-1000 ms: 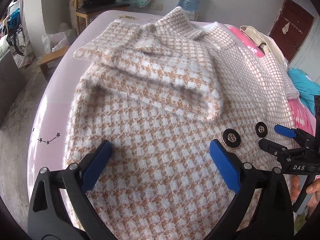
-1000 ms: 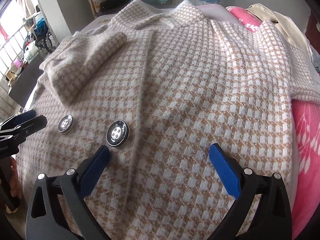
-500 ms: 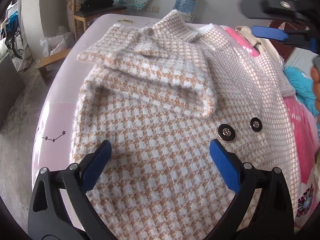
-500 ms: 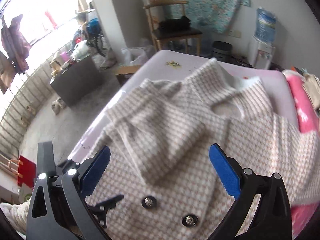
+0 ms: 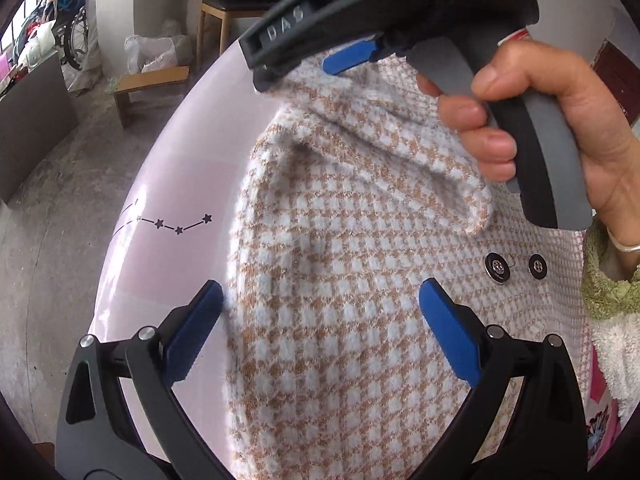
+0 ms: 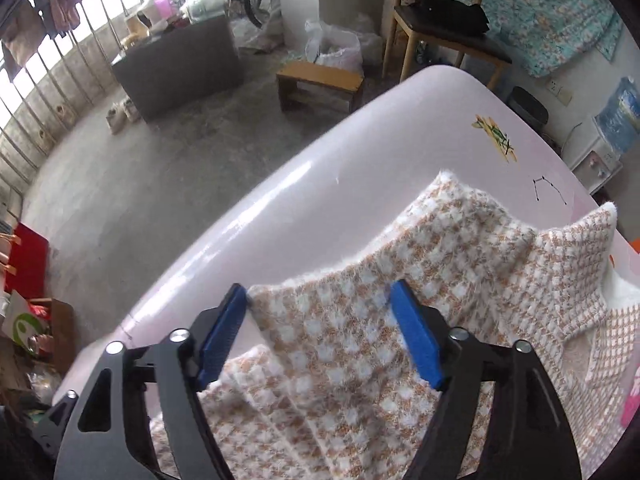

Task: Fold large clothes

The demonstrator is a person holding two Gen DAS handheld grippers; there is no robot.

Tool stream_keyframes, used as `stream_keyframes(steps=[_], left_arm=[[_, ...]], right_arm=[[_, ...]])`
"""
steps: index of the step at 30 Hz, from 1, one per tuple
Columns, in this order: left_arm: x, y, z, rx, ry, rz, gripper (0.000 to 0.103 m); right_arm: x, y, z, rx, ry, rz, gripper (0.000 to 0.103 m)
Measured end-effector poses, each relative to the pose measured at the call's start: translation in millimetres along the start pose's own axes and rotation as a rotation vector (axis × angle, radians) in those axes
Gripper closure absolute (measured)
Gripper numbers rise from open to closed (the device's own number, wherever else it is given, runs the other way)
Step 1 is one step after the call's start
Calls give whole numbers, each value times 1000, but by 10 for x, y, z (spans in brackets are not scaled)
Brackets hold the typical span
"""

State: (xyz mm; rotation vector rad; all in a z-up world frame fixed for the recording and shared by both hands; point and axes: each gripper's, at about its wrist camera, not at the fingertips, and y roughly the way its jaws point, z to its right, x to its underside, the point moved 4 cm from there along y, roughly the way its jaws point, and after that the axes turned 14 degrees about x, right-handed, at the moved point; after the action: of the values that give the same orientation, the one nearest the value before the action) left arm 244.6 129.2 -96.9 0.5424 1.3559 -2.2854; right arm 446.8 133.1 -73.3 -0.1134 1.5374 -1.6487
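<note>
The left gripper hangs with its jaws wide apart over the near part of the checked coat, gripping nothing; its left pad sits right over the coat's near-left edge, where the cloth gives way to bare pink desk, and its right pad stands above plain cloth. Left of that edge the desk runs free to its rim, with only a printed star line on it, and beyond the rim the grey floor lies open. Just right of the left gripper and a little ahead, two dark buttons sit side by side on the coat. Farther ahead, the right gripper reaches in from the right, carried by the person's right hand, which blocks much of the coat's far side in the left wrist view. Its jaws have just been closing and now stand partly apart, with the folded sleeve's edge between the pads; the left pad lies against the cloth's edge, but the right pad's contact is hard to make out, so I cannot tell that it grips. Beyond this gripper the collar points stand up near the desk's far edge. Past the desk stand a low wooden stool and a chair; the coat's right side is cut off.
</note>
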Motion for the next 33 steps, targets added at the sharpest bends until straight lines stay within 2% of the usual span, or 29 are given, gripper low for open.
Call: stream_keyframes(steps=[2,3,4,11,15,18,20,22,28,30,32,33], left_arm=[[-16,9,-4,3,-3,1,8],[-22,10,-10,8,-6,3,8],[-26,9,-17,11,-8,7,8],[-32,-21,-70,2,-15,5,8],[-100,-130,-62,0,-16,22,8],[-175,-234,-41,-17,8,42,8],[-224,-264,-38,-34,17,45,8],[-267,-271,-44,-49,22,42,8],[-346,-196,-42,-88,14,20,8],[-341,-199,-13,-100,24,18,8],[-368,-202,11,-125,46,15,8],[-384,-203,19,-142,58,15,8]], right_arm=[[41,-100,112,-77,60,20,61],[71,-165,204,-121,101,22,83],[92,-223,294,-139,134,28,93],[428,-896,1107,-223,349,167,95],[986,-1498,1685,-242,479,281,95],[1553,-1760,2140,-262,602,306,95],[1968,-1757,2426,-285,695,274,95],[2353,-1639,2586,-251,756,220,94],[3315,-947,2753,-183,907,-75,82],[3478,-787,2785,-180,941,-138,81],[3506,-716,2805,-200,956,-140,77],[3499,-697,2826,-198,959,-137,71]])
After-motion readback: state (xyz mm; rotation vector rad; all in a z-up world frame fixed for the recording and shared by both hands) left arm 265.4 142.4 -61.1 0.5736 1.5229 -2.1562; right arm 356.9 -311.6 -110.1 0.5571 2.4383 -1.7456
